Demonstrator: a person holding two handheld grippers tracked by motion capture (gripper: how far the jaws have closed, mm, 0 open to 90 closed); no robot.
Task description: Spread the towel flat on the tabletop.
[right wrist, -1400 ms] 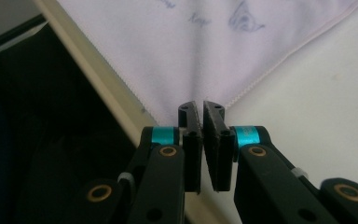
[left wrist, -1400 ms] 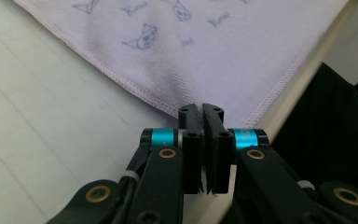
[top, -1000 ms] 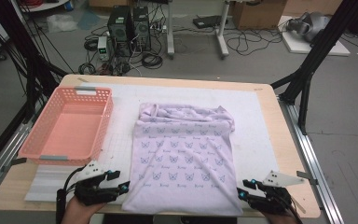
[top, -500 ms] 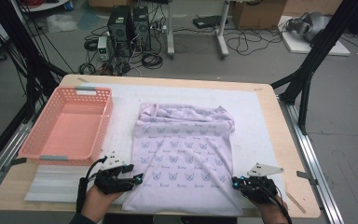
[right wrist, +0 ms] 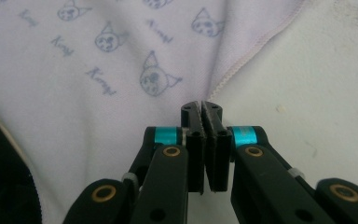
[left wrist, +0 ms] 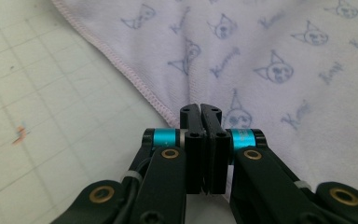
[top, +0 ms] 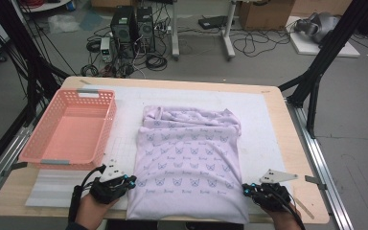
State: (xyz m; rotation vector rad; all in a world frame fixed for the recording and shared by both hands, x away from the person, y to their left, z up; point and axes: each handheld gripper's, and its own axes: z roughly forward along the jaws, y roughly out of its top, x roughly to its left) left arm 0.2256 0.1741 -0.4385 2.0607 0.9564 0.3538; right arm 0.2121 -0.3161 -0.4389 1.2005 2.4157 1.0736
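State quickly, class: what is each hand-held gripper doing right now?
Left hand-held gripper: just closed, pinching the lilac cloth at its hem.
Right hand-held gripper: just closed, pinching the same cloth's edge.

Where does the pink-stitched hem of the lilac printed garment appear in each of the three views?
High view: the garment lies mid-table; its hem runs along the side edges by both grippers.
Left gripper view: hem runs from top left down to the shut jaws.
Right gripper view: hem runs from top right down to the shut jaws.
Shared landmark: the cat-face print.
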